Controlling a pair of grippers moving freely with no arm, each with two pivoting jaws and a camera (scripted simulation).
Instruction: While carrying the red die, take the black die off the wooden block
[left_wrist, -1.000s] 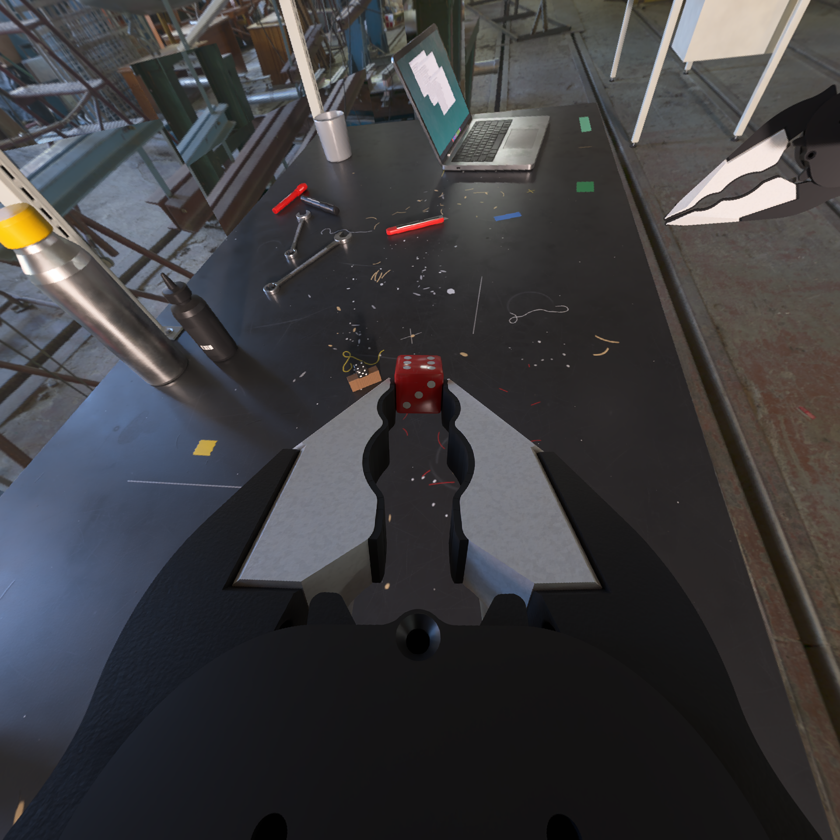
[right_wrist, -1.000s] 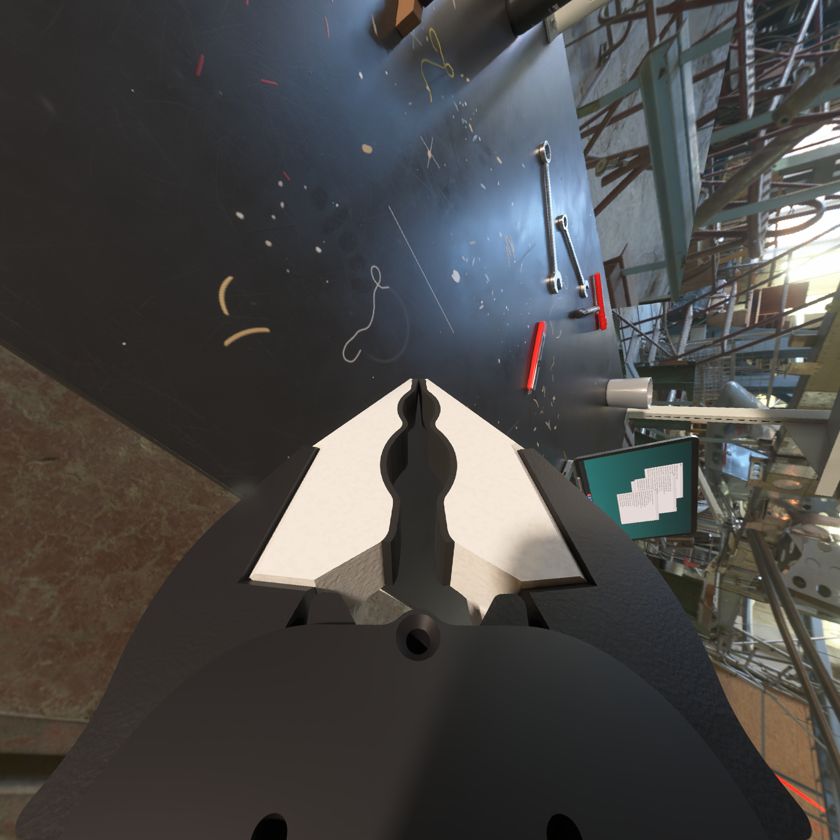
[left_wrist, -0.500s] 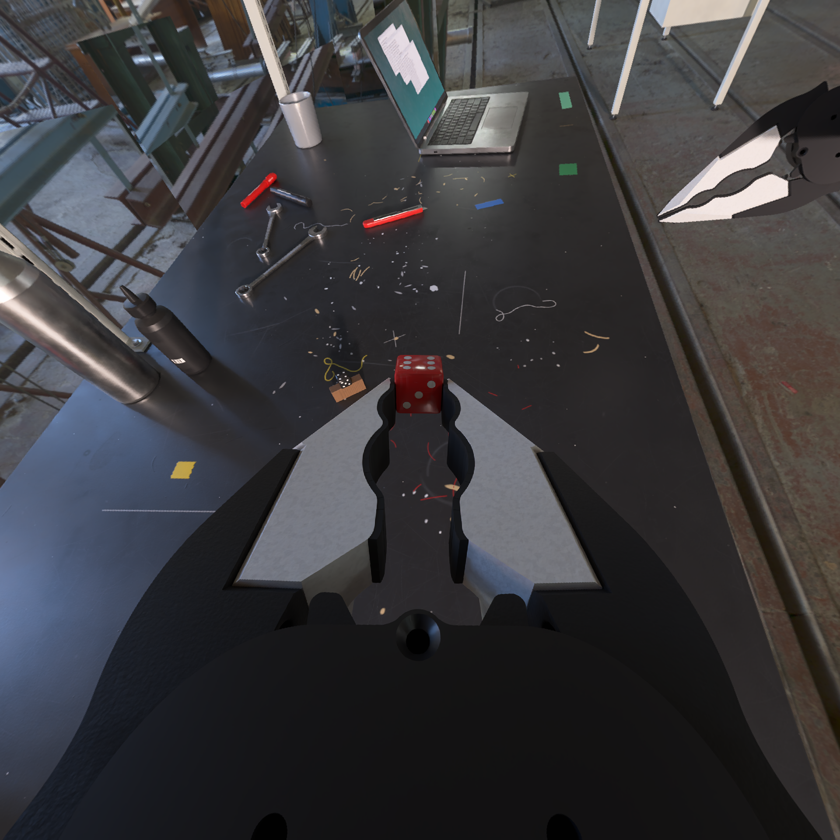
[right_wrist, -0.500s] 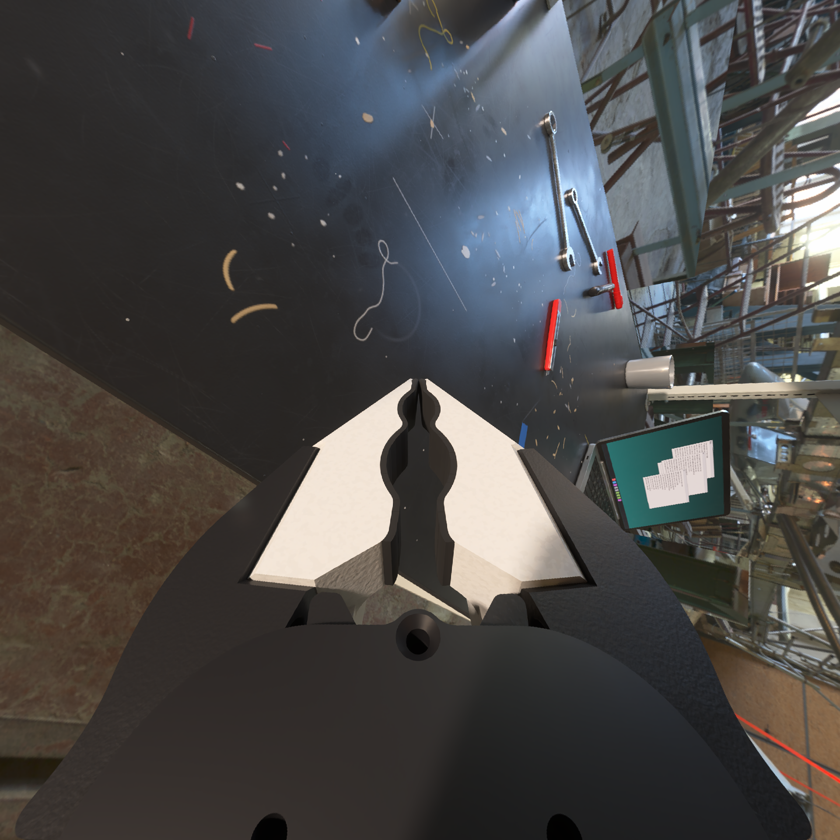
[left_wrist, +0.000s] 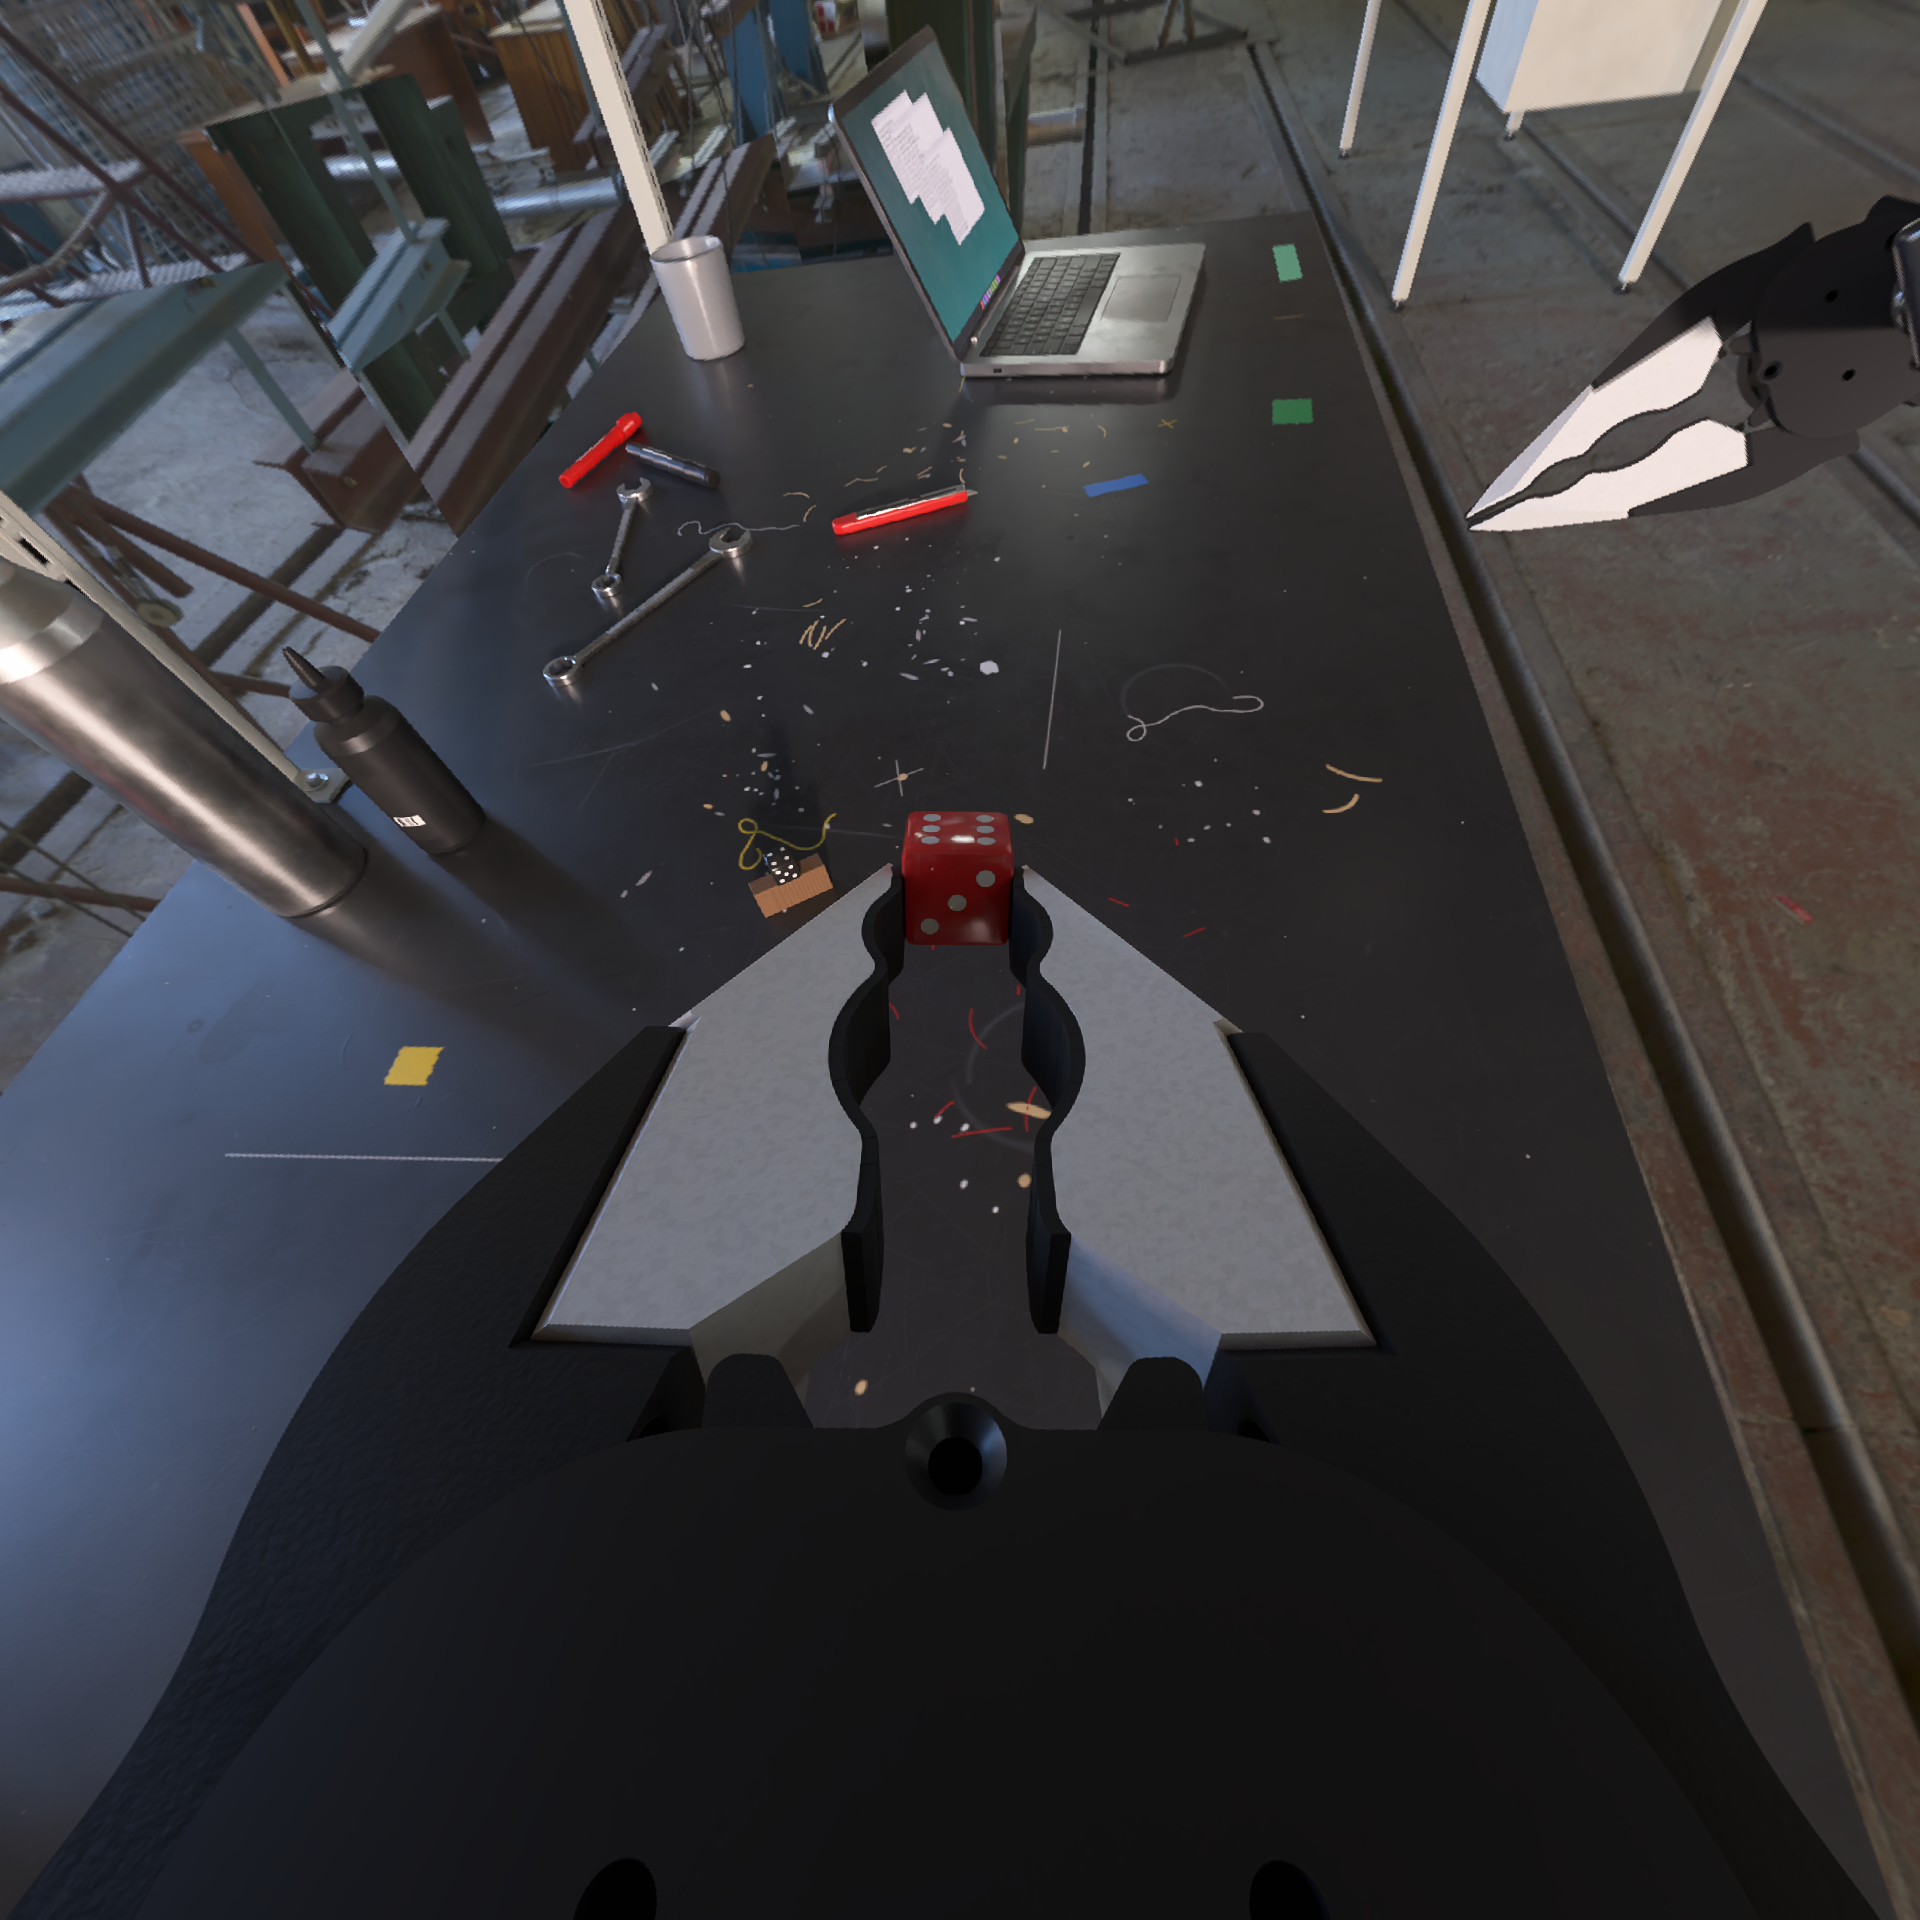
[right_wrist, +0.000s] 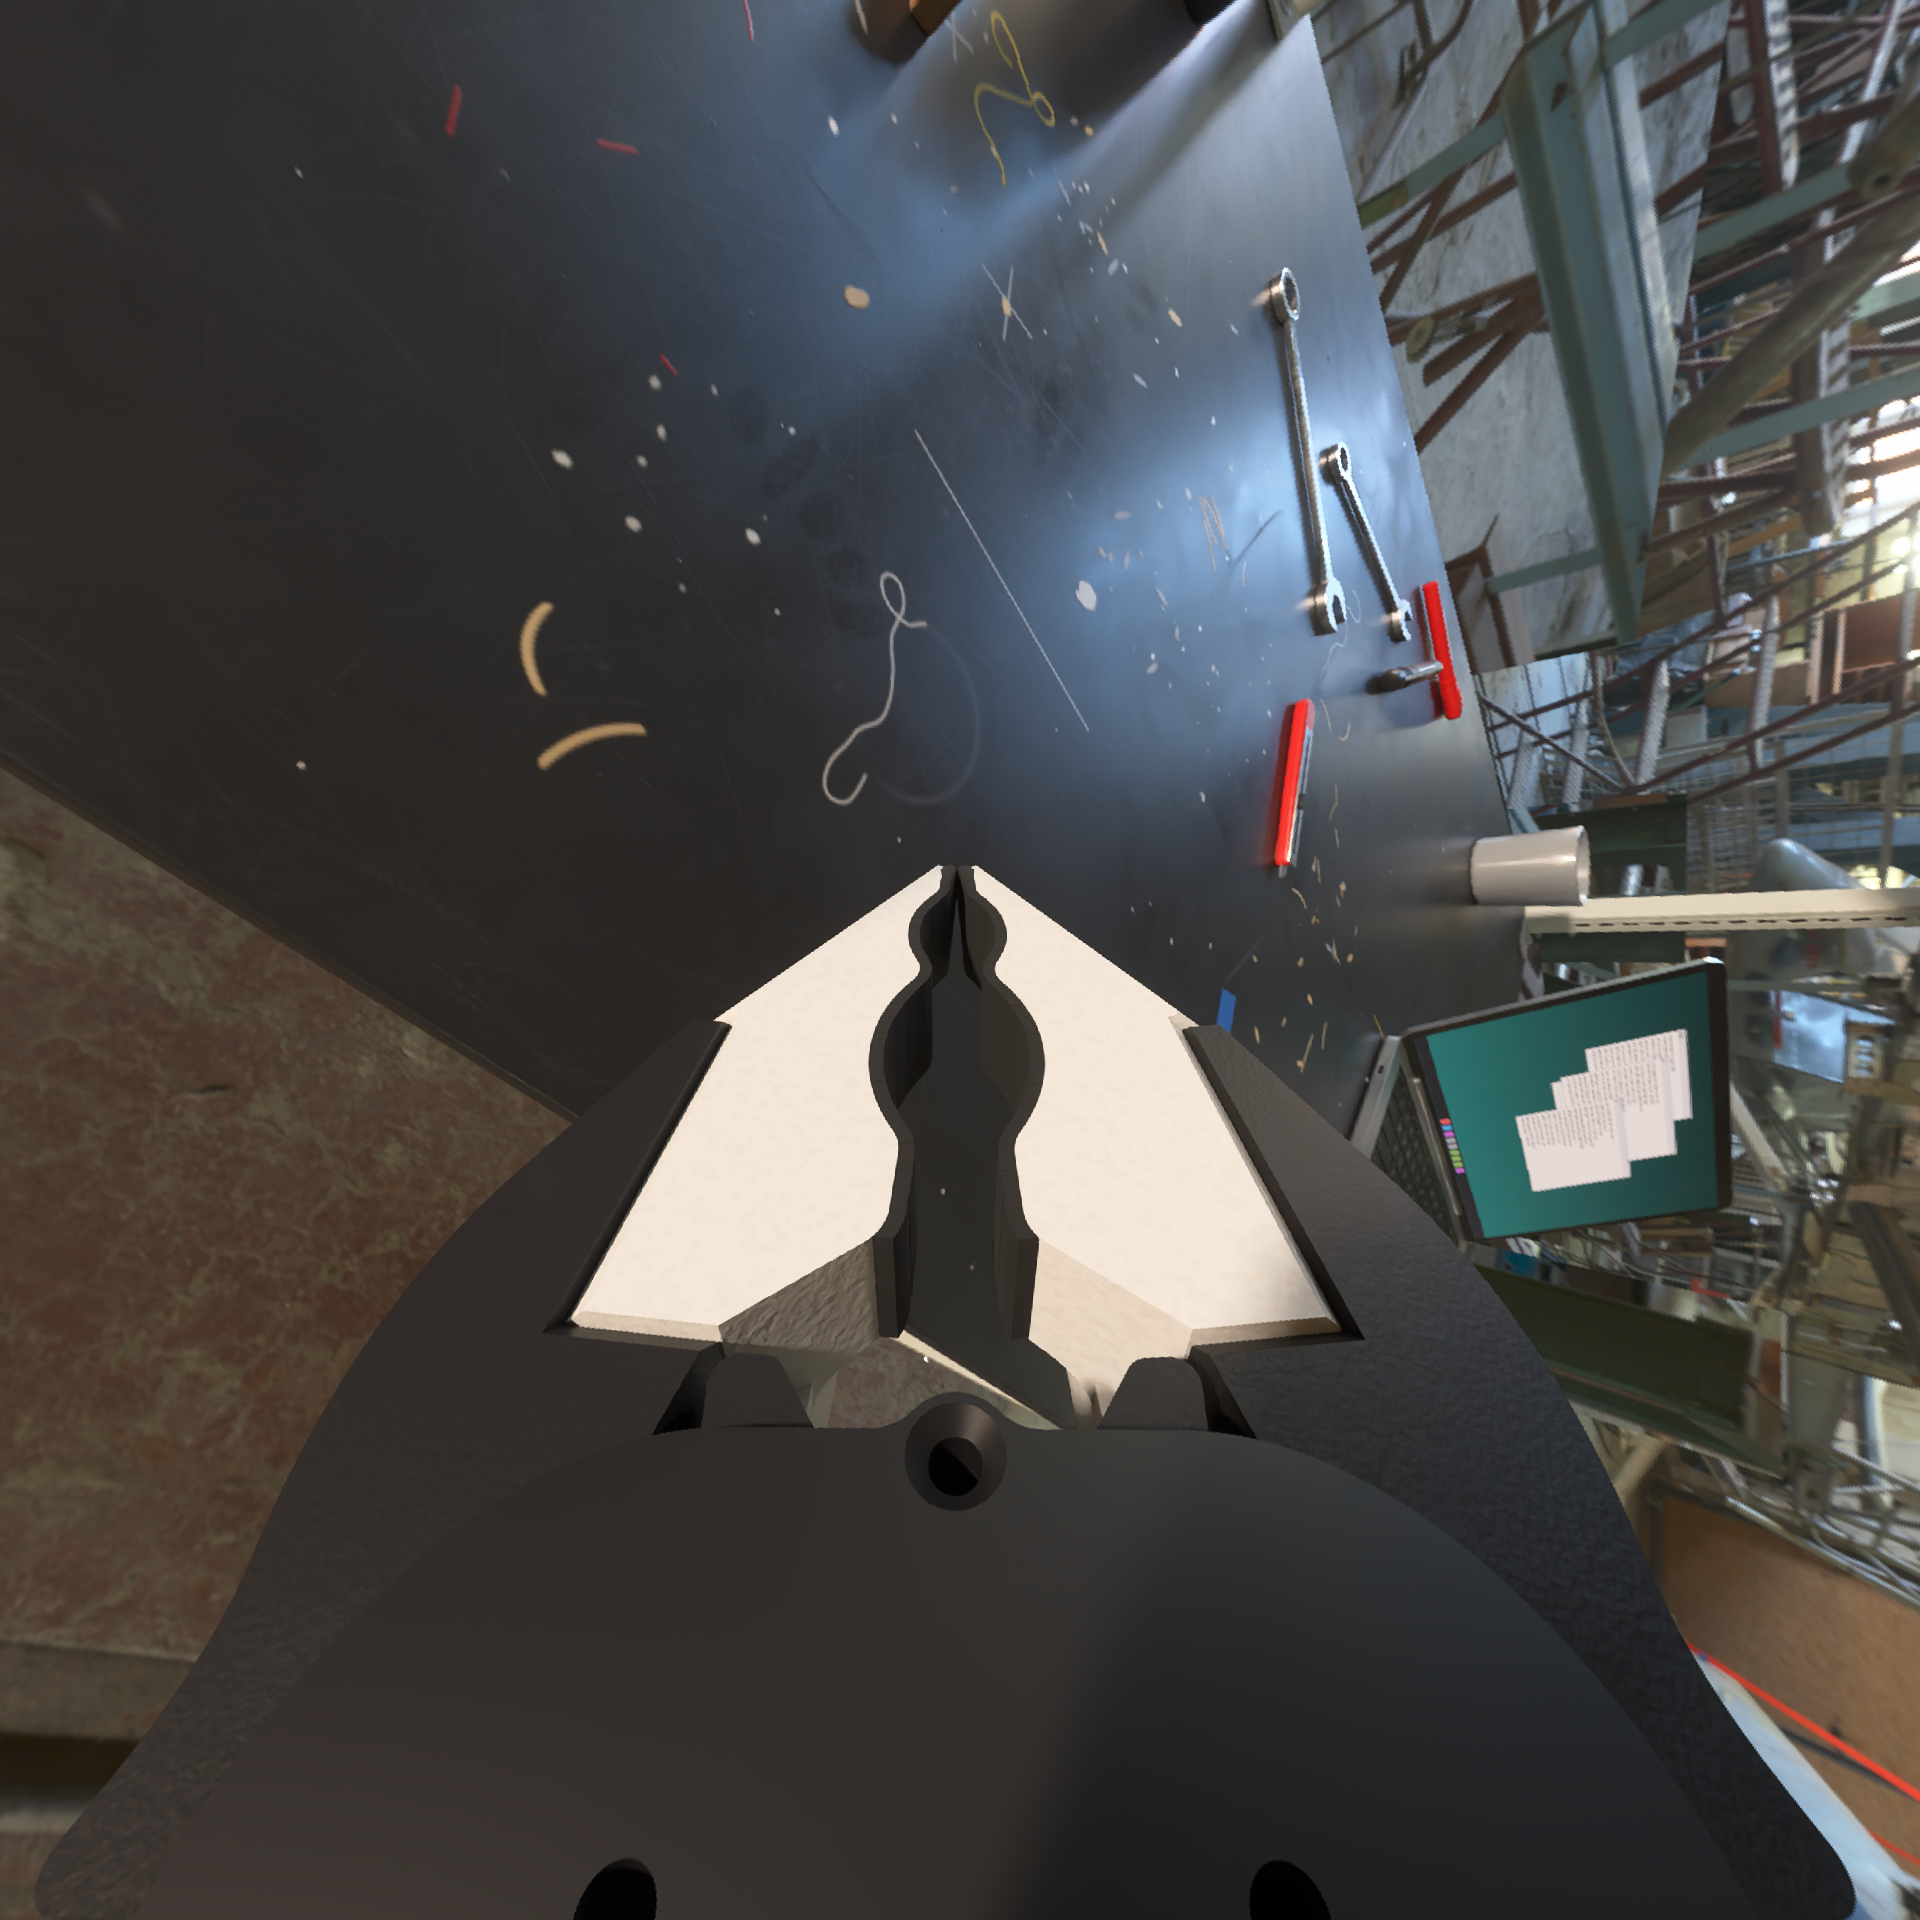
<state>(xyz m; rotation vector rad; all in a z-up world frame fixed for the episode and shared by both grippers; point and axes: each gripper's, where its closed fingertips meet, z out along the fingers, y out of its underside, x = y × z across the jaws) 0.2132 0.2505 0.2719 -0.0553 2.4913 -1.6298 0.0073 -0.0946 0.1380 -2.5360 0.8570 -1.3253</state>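
Since a second ago the left gripper (left_wrist: 957, 904) has risen and pulled back a little: more of the bench (left_wrist: 1195, 935) shows, and the block (left_wrist: 792, 889) now sits lower left of the tips, not tucked beside them. The red die (left_wrist: 957, 878) stays clamped between the left fingers (left_wrist: 1081, 966), so the carry holds. The black die (left_wrist: 780, 863) still sits on the block; removal not started. The right gripper (right_wrist: 957, 871), fingers together and empty, hangs off the bench's right edge, well apart from the block, rolled sideways so the bench looks tilted in its view. It has drifted only slightly. Likely next: the right one must open and cross to the block.
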